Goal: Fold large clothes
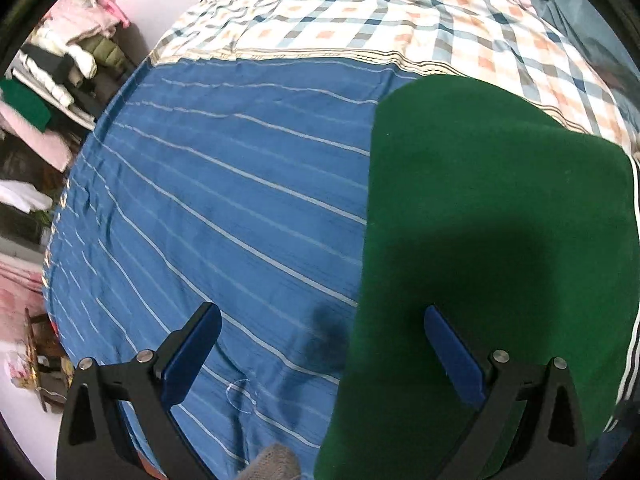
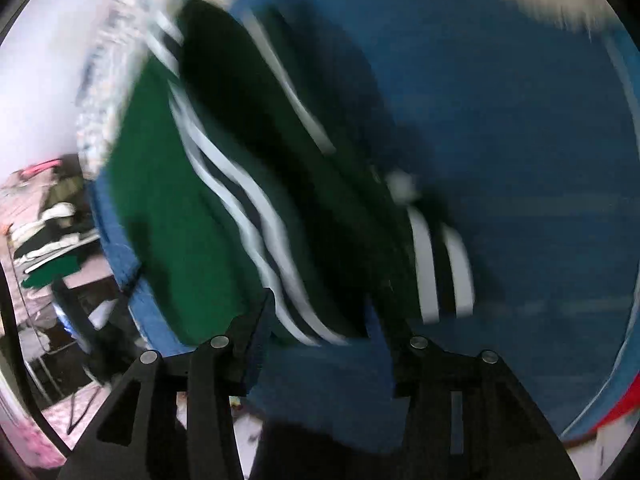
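The green garment [image 1: 492, 216] lies on the bed [image 1: 224, 184], filling the frame's right; left tongs [image 1: 320, 344] spread, empty; right tongs [image 2: 324, 312] parted, blurred.

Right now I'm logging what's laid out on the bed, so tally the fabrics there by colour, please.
Green garment with white stripes: 1
Blue striped sheet: 1
Checked quilt: 1
Total: 3
The clothes heaped beside the bed are too jumbled to count.

No text, label, brand, number or sign can be read anywhere in either view; the right wrist view is blurred.
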A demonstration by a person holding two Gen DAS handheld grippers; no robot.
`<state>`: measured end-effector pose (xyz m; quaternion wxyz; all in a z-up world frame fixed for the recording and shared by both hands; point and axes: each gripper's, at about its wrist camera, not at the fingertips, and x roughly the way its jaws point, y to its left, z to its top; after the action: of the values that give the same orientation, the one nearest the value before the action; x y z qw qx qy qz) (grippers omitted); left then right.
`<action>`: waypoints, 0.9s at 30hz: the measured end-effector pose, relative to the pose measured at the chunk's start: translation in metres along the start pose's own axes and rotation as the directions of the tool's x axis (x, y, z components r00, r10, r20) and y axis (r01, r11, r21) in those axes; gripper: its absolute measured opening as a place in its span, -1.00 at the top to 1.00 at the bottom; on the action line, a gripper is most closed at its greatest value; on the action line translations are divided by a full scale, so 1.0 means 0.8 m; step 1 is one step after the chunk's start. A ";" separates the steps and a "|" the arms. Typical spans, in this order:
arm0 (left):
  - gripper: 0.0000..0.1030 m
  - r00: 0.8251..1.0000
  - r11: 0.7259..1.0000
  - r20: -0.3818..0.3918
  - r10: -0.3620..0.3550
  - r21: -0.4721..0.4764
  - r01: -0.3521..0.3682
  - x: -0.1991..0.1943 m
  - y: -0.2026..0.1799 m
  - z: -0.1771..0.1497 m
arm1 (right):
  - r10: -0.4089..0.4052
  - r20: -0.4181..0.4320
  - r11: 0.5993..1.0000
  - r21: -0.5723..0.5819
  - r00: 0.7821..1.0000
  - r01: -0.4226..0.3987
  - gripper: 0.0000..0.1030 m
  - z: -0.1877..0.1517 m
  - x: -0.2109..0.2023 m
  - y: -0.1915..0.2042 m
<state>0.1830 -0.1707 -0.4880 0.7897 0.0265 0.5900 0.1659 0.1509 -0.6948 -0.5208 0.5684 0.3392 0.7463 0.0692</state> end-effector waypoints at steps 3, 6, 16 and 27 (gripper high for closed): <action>-1.00 1.000 1.000 -0.003 0.003 0.023 -0.003 -0.005 0.000 0.000 | 0.048 0.040 0.999 -0.013 0.998 -0.048 0.95 -0.006 0.017 0.001; -1.00 1.000 0.999 0.006 0.003 0.039 -0.003 -0.015 0.003 0.000 | -0.011 0.179 0.999 -0.044 0.984 0.020 0.96 -0.023 -0.022 0.020; -1.00 0.999 0.998 -0.012 0.045 0.046 -0.044 -0.008 0.004 0.018 | -0.175 0.114 0.982 0.084 0.978 0.166 0.94 -0.011 0.003 -0.016; -1.00 0.994 0.997 0.083 0.077 0.024 -0.079 0.024 -0.015 0.121 | 0.023 0.348 0.980 -0.195 0.937 0.049 -0.38 0.084 -0.069 0.093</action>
<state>0.2815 -0.1618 -0.4793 0.8059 0.0670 0.5577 0.1873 0.2496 -0.6895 -0.4633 0.7233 0.2820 0.6253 0.0793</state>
